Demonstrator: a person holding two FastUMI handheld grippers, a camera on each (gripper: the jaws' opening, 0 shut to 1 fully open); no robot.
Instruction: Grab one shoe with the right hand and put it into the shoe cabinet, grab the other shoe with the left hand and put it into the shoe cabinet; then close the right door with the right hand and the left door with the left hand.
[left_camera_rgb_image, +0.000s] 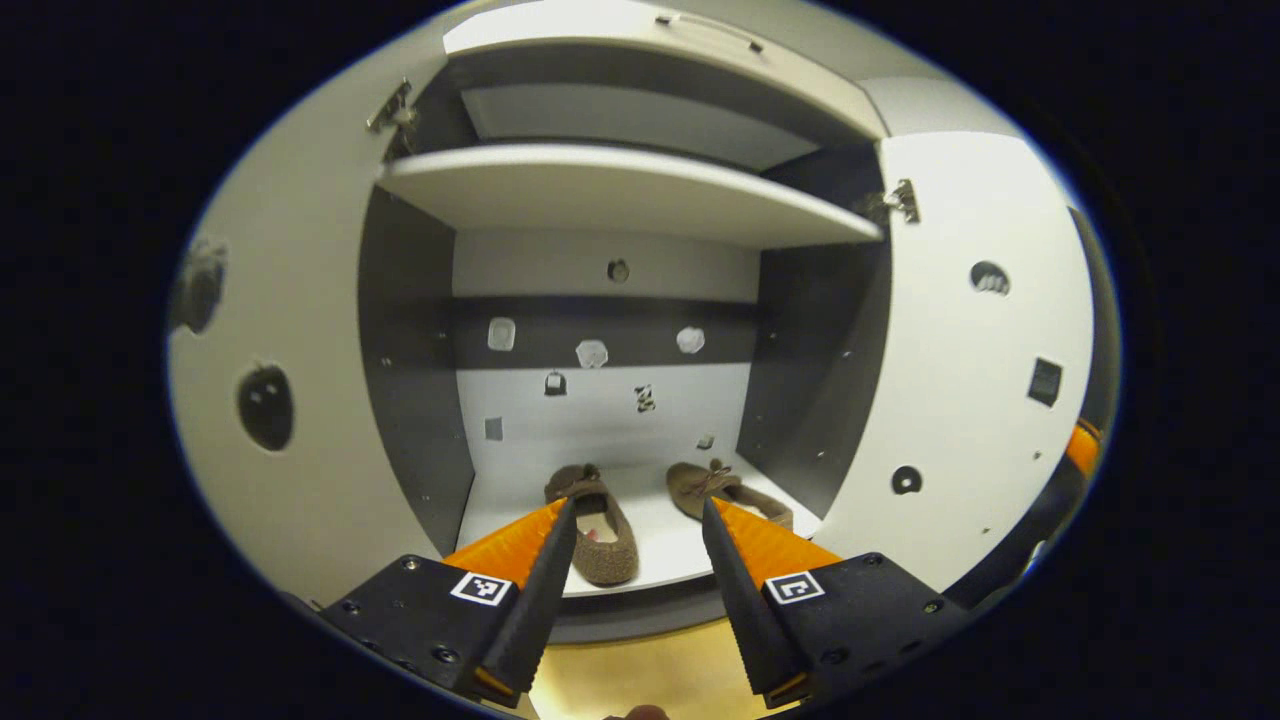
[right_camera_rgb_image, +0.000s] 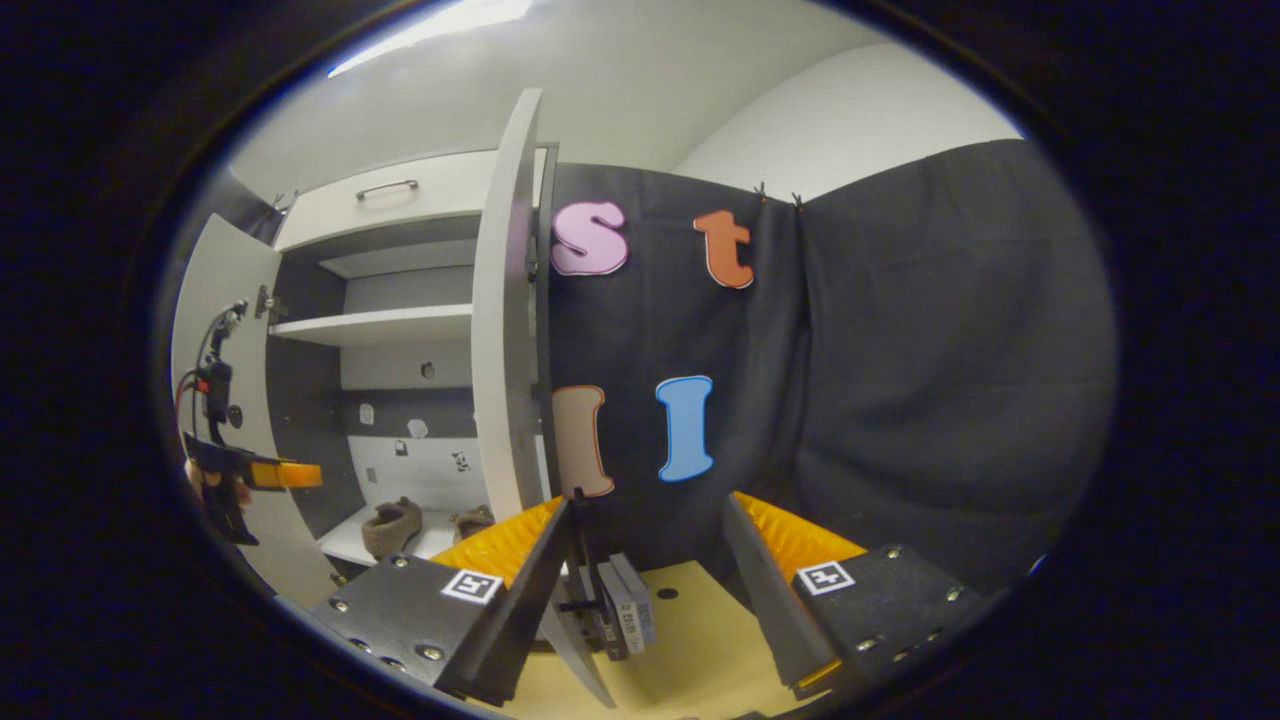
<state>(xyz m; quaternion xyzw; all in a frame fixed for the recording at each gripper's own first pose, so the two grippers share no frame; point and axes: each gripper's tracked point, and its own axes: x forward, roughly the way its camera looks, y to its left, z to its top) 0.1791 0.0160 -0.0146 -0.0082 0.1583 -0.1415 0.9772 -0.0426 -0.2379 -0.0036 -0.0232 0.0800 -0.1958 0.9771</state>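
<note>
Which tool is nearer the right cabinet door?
Right. The right tool sits at the right door's outer edge, open, the door edge at its left finger. The left tool faces the cabinet opening, centred toward the two shoes, the door off to its side.

black cloth wall (right_camera_rgb_image: 900, 380), wood floor (right_camera_rgb_image: 690, 640)

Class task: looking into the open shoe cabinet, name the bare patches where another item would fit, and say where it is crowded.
The upper shelf is bare across its width. On the bottom shelf, a strip lies free between the left shoe and the right shoe, plus some room behind them by the back wall. The front is crowded: both shoes lie there, the right one close to the side wall.
</note>
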